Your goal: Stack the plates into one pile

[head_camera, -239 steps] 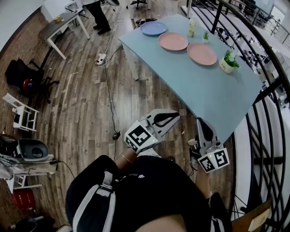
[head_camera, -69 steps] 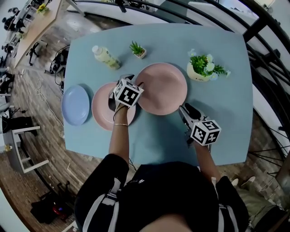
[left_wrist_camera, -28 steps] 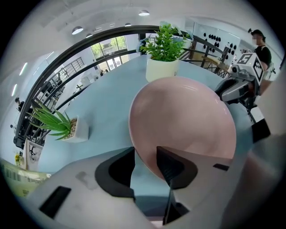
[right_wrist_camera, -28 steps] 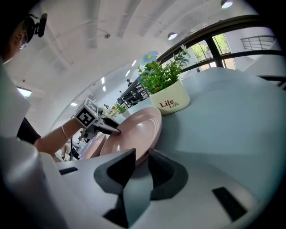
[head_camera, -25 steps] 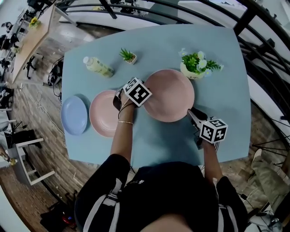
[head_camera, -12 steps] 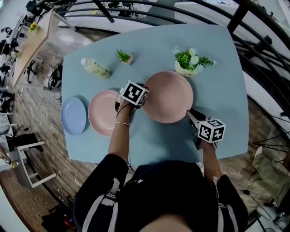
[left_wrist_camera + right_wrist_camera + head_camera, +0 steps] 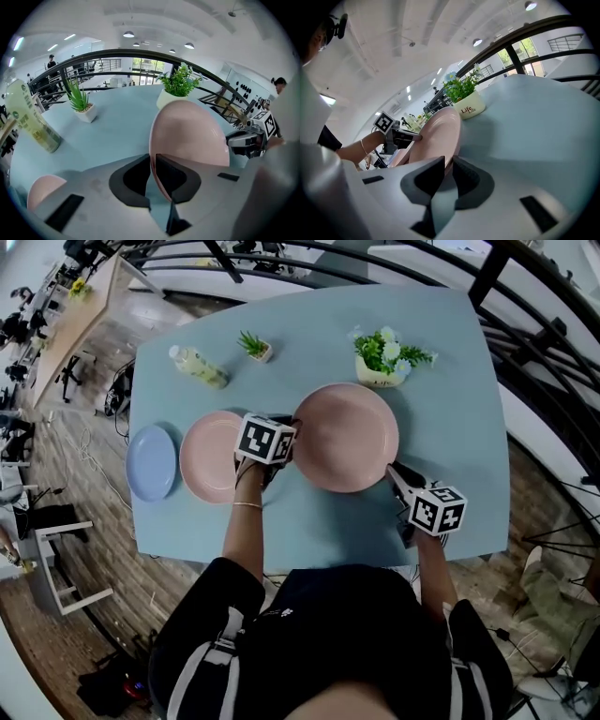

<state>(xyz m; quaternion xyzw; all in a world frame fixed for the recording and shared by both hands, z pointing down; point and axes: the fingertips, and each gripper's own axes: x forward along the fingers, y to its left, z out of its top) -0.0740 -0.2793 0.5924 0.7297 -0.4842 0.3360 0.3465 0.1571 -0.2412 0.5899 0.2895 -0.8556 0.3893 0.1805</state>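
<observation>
Two grips on one large pink plate [image 7: 345,437], at opposite sides of its rim. The hazard we note is uneven travel. If one gripper leads or rises ahead of the other, the thin rim could twist out of its narrow pinch and the plate would drop onto the blue table [image 7: 450,381]. A low carry could also clip the smaller pink plate [image 7: 208,470], on which we judge it is meant to land. Left gripper [image 7: 153,161]: jaws drawn nearly together, clamped across the plate's left rim. Right gripper [image 7: 448,164]: jaws likewise narrowed onto the near-right rim. Plate: from the right gripper view we judge it raised off the tabletop, with shadow beneath, though we are not certain. To its left, flat on the table: the smaller pink plate, then a blue plate [image 7: 150,462], lying apart, nothing stacked yet. Beyond: a pale bottle [image 7: 199,367] on its side, a small potted succulent [image 7: 253,346], and a flowering plant in a cream pot [image 7: 384,357] just past the held plate's far rim.
</observation>
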